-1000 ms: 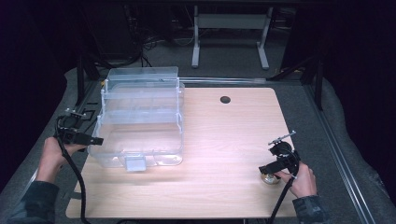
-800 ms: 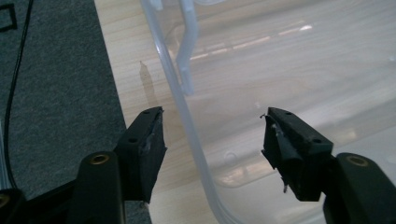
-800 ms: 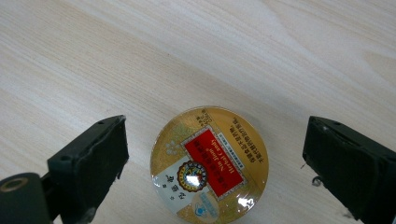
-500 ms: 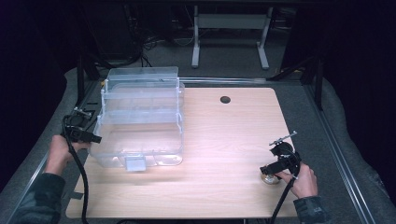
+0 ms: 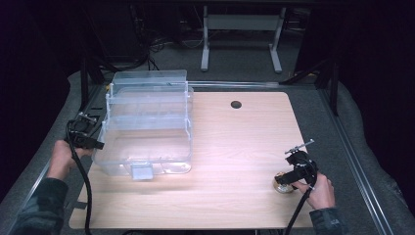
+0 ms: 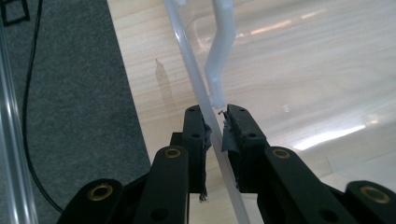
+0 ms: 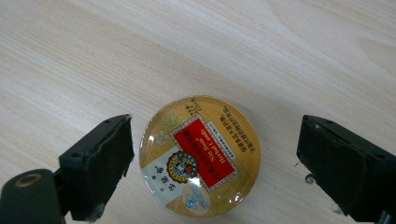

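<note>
Left gripper (image 5: 93, 140) at the table's left edge, jaws nearly closed, right gripper (image 5: 286, 180) angled down at front right, jaws spread wide.

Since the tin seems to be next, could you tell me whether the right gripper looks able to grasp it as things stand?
Probably yes: the right gripper hangs over the round candy tin, jaws open wider than it, nothing on the table between them.

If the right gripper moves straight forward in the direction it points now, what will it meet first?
Most likely the round candy tin, lying flat on the table between the right gripper's open jaws. Nothing stands between them, though how far off the tin lies is unclear.
</note>
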`<state>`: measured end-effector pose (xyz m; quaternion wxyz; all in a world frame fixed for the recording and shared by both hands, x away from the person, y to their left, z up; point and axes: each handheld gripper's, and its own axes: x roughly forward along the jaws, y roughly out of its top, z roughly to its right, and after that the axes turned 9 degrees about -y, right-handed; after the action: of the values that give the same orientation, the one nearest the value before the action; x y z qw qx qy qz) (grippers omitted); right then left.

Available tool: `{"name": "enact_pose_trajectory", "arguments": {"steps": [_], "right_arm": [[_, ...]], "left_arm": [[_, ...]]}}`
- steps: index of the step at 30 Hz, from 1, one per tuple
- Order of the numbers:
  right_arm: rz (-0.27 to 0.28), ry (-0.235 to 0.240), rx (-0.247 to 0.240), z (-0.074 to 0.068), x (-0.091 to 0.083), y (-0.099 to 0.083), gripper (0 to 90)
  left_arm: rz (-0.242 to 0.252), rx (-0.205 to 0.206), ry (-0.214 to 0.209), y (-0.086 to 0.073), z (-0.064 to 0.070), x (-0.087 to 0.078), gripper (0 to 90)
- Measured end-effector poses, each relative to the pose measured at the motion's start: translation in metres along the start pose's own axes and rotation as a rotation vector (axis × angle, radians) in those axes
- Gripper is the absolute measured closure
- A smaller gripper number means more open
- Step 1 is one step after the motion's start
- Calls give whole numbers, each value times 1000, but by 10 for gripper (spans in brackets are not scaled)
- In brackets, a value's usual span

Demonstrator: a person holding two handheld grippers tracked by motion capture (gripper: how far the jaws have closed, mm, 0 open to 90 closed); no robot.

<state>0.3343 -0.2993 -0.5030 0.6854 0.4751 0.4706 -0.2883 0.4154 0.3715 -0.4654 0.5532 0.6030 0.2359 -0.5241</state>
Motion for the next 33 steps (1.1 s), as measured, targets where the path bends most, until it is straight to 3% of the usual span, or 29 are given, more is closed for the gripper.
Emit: {"name": "enact_pose_trajectory", "arguments": {"steps": [14,24,33], "right_arm": [[5,7,9,4,-3,-1,110],[3,5,3,3,-3,-1,99],[-10,12,0,3,-2,1,88]], "left_arm": [[-9,61,1,-2,10,1,766],[-6,68,-8,-3,17,2,762],[-10,111,-15,-3,27,5,748]]}}
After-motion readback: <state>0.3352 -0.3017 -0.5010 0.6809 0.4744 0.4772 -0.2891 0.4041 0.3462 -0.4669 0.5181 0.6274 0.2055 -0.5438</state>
